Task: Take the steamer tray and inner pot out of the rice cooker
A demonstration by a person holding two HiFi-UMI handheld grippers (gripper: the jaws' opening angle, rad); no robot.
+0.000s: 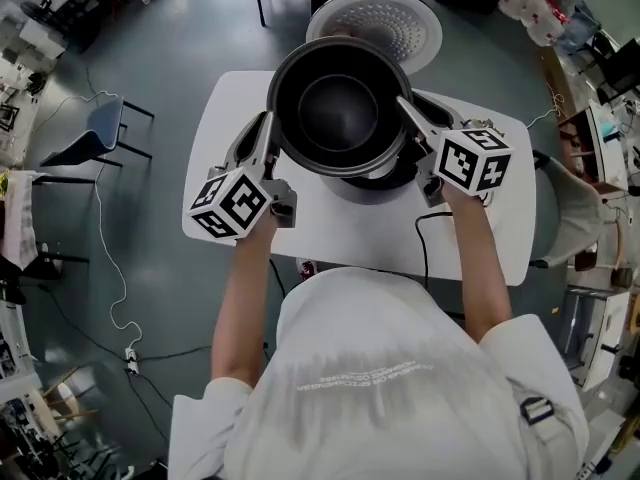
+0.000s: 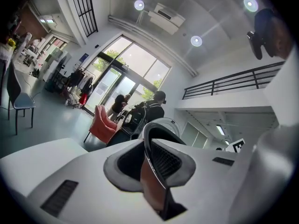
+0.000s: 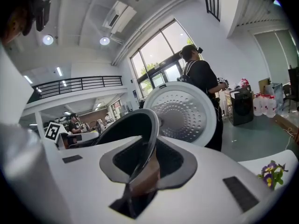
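Note:
The dark inner pot [image 1: 340, 108] hangs above the rice cooker body [image 1: 385, 180], held by its rim on both sides. My left gripper [image 1: 268, 133] is shut on the pot's left rim, and my right gripper [image 1: 405, 108] is shut on its right rim. In the left gripper view the thin rim and coppery outer wall of the pot [image 2: 152, 185] sit clamped between the pads of the left gripper [image 2: 152, 164]. The right gripper view shows the same grip by the right gripper [image 3: 145, 164] on the pot [image 3: 135, 125]. The cooker's perforated lid [image 1: 375, 23] stands open behind.
The cooker stands on a white table [image 1: 240, 98] with a black cable [image 1: 425, 243] running over its near side. A chair [image 1: 100, 128] is on the floor to the left, and cluttered shelves line the right. The open lid [image 3: 182, 113] rises just behind the pot.

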